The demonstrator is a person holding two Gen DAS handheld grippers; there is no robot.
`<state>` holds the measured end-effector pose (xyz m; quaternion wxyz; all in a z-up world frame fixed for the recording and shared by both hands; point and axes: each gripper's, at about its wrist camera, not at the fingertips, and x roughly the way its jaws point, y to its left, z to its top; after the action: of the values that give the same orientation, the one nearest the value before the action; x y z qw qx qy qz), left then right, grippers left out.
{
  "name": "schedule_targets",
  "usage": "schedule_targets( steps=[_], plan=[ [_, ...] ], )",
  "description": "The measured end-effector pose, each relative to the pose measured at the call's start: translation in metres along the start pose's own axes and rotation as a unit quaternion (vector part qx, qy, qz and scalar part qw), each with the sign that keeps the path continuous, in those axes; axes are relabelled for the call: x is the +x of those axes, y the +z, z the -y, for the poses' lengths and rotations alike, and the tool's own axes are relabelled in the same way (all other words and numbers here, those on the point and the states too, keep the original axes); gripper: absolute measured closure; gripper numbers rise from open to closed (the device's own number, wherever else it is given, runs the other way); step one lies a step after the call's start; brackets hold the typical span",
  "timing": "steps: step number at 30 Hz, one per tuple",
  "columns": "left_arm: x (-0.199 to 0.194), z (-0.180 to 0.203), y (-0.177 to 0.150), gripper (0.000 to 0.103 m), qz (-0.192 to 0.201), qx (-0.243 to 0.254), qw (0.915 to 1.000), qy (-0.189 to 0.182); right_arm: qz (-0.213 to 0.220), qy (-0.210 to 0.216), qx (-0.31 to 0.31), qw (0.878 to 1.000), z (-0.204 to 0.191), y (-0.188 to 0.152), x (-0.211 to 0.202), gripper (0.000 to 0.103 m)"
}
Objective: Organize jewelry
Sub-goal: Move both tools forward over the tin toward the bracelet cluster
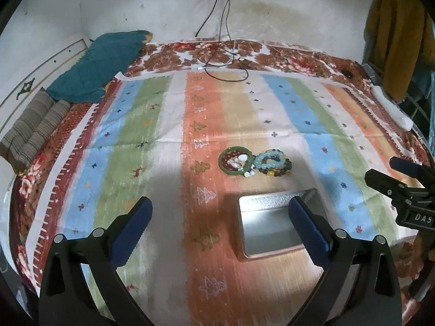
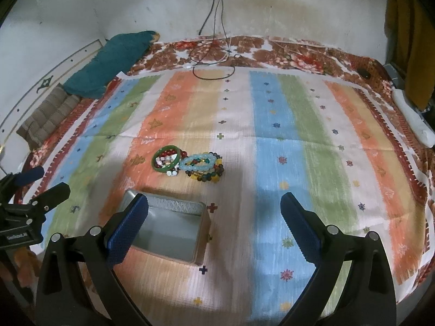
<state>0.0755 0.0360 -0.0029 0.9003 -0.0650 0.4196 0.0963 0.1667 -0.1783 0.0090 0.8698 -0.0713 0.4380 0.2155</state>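
A pile of jewelry lies on the striped cloth: a green bangle (image 1: 236,160) (image 2: 166,162) around red and white beads, and a light-blue bead bracelet (image 1: 270,160) (image 2: 199,163) on top of darker and yellow bead bracelets (image 2: 206,175). An open empty metal tin (image 1: 272,226) (image 2: 168,233) sits in front of the pile. My left gripper (image 1: 220,225) is open and empty, above the cloth left of the tin. My right gripper (image 2: 214,225) is open and empty, right of the tin. Each gripper also shows in the other's view: the right one (image 1: 391,174), the left one (image 2: 40,182).
The striped cloth (image 1: 152,125) (image 2: 299,125) covers a bed with a floral sheet. A teal cushion (image 1: 100,65) and a striped pillow (image 1: 32,127) lie at the left. Charging cables (image 1: 223,62) hang from a wall socket onto the far side. A white object (image 2: 413,121) lies at the right edge.
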Motion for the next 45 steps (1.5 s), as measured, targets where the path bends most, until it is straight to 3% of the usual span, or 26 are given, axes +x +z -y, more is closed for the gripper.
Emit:
schedule_targets(
  steps=[12,24,45],
  plan=[
    [0.044,-0.006,0.035,0.006,-0.036,0.005,0.9990,0.027,-0.041,0.008,0.000,0.999,-0.004,0.022,0.040,0.004],
    [0.094,-0.014,0.057,0.006,-0.082,0.000,0.9964,0.023,-0.084,0.001,-0.002,0.996,-0.004,0.038,0.083,0.004],
    [0.177,-0.023,0.067,0.011,-0.155,-0.019,0.9875,0.022,-0.137,-0.002,-0.004,0.991,-0.005,0.053,0.149,0.005]
  ],
)
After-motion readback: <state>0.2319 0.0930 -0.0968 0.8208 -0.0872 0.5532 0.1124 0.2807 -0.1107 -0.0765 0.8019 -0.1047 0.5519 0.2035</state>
